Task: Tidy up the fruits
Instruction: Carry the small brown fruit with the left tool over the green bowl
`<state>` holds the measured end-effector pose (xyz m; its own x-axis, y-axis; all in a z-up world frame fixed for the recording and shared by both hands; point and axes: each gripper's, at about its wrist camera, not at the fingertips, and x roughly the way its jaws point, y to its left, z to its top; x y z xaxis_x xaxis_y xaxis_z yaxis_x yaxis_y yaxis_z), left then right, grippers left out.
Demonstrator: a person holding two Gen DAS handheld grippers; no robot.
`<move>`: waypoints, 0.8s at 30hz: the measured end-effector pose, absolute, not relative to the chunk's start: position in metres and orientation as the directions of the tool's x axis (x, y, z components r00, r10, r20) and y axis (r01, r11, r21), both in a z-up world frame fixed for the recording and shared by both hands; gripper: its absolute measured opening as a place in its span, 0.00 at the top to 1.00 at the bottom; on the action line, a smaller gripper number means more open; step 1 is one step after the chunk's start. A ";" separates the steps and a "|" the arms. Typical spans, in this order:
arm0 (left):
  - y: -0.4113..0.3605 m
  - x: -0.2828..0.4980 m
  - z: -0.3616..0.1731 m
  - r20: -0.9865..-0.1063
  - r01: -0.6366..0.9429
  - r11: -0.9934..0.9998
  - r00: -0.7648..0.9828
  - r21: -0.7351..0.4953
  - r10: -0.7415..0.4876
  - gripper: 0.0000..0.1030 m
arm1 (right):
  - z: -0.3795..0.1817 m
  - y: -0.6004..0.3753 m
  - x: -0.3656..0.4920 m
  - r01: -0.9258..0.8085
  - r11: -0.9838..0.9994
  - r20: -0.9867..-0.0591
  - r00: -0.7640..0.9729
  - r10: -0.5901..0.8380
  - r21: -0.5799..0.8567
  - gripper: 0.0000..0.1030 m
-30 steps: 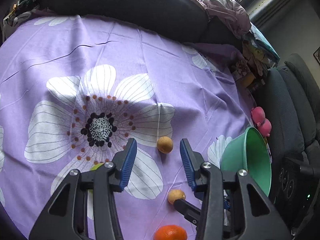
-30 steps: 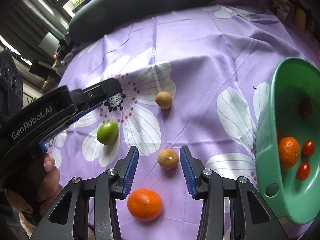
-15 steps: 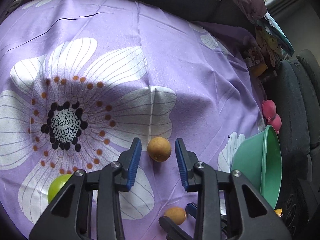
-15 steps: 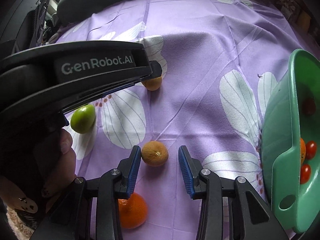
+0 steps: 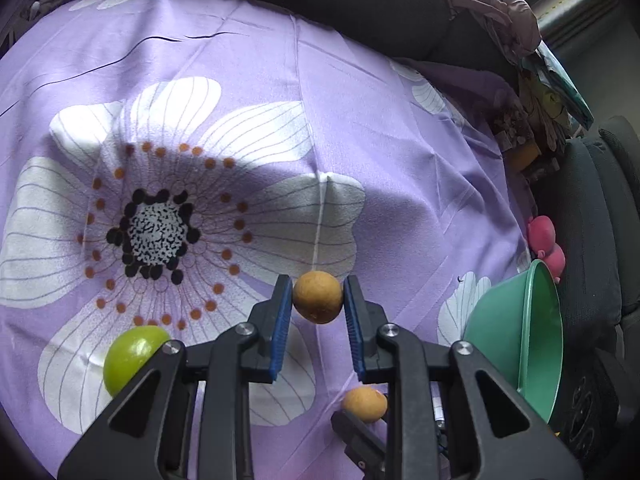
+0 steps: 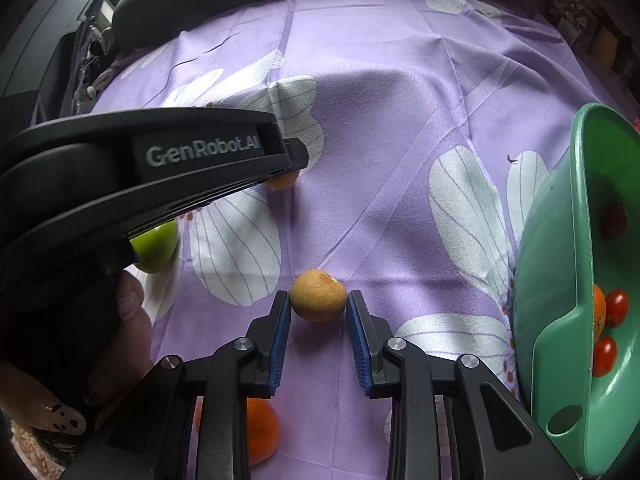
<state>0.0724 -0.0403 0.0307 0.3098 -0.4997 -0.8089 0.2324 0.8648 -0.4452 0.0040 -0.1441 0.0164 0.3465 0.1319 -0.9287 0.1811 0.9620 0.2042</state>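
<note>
Left wrist view: your left claw (image 5: 318, 304) has just closed on 1 tan fruit (image 5: 318, 297) resting on the purple cloth (image 5: 360, 120); the round skin could slip sideways on lifting.

Right wrist view: your right claw (image 6: 318, 312) has just closed on another tan fruit (image 6: 319, 295), gripped only at the tips. Swing carelessly toward the green bowl (image 6: 560, 280) and it may drop.

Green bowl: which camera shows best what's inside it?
Right wrist view: the green bowl faces the camera, showing an orange and small red fruits. Left wrist view shows the bowl nearly edge-on, contents hidden.
</note>
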 end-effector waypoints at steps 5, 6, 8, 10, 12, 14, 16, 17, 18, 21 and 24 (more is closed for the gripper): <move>-0.016 0.037 0.067 -0.768 0.241 0.885 0.440 -0.398 -0.465 0.75 | 0.021 -0.154 0.003 0.223 0.950 -0.912 0.392 0.120 0.220 0.70; -0.016 0.031 0.076 -0.757 0.257 0.893 0.474 -0.370 -0.450 0.75 | 0.021 -0.156 0.003 0.234 0.945 -0.908 0.401 0.120 0.228 0.70; -0.015 0.020 0.089 -0.730 0.292 0.892 0.513 -0.346 -0.451 0.75 | 0.023 -0.158 0.002 0.247 0.940 -0.902 0.415 0.116 0.235 0.70; -0.011 0.013 0.094 -0.712 0.321 0.880 0.519 -0.350 -0.473 0.75 | 0.026 -0.160 0.001 0.260 0.934 -0.893 0.435 0.112 0.244 0.70; -0.014 0.010 0.096 -0.706 0.332 0.879 0.526 -0.343 -0.474 0.75 | 0.030 -0.162 -0.001 0.265 0.928 -0.881 0.458 0.117 0.261 0.70; -0.015 0.008 0.098 -0.704 0.329 0.887 0.543 -0.324 -0.458 0.75 | 0.035 -0.165 -0.004 0.269 0.923 -0.866 0.486 0.115 0.273 0.70; -0.017 0.007 0.100 -0.700 0.335 0.885 0.544 -0.324 -0.462 0.75 | 0.042 -0.168 -0.009 0.273 0.919 -0.845 0.525 0.105 0.284 0.70; -0.018 0.006 0.102 -0.695 0.340 0.881 0.545 -0.328 -0.469 0.75 | 0.047 -0.171 -0.011 0.277 0.915 -0.832 0.545 0.103 0.294 0.70; -0.019 0.005 0.103 -0.690 0.345 0.878 0.547 -0.330 -0.474 0.75 | 0.050 -0.172 -0.009 0.278 0.911 -0.822 0.560 0.103 0.304 0.70; -0.021 -0.005 0.113 -0.669 0.368 0.877 0.570 -0.310 -0.476 0.75 | 0.063 -0.176 -0.016 0.287 0.899 -0.785 0.612 0.094 0.331 0.70; -0.026 -0.016 0.122 -0.642 0.401 0.864 0.583 -0.306 -0.498 0.75 | 0.078 -0.182 -0.025 0.291 0.894 -0.750 0.658 0.072 0.341 0.70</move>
<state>-0.0156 -0.0263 0.1223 0.5830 -0.4980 -0.6420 0.4009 0.8636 -0.3058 -0.0252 -0.1816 0.0776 0.6576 0.0716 -0.7499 0.2913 0.8938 0.3408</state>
